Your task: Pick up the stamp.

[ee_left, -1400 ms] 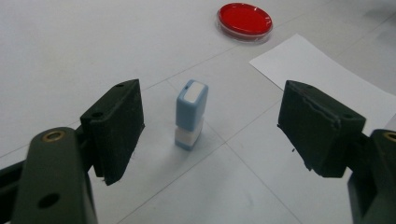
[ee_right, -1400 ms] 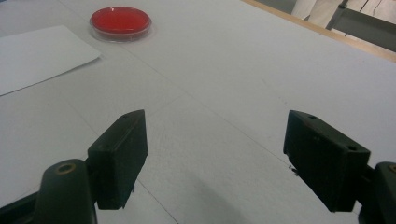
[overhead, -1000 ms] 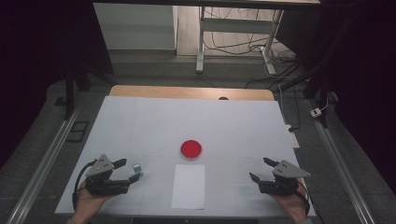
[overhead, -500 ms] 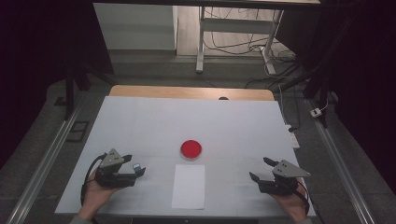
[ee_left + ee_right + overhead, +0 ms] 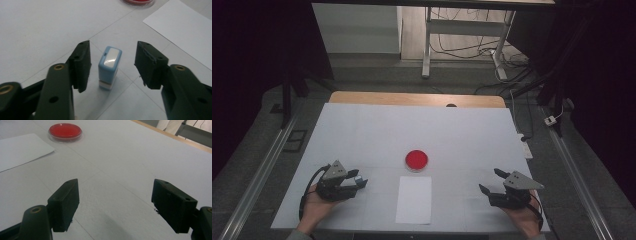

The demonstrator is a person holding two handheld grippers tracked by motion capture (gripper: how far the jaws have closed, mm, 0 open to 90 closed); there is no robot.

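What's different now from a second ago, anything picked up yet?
The left claw slid toward the small blue stamp and has just been closing around it; the stamp stands between its jaws, with gaps on both sides, so nothing is gripped. The right claw, red dish and white sheet stayed put.

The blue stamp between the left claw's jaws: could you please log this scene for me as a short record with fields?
stamp: small blue stamp, upright on the white table
left claw: jaws either side of the stamp, have just been closing, gaps show on both sides
right claw: open, nothing between the jaws
ink pad: round red ink pad, mid-table
paper: white sheet, just on the person's side of the pad
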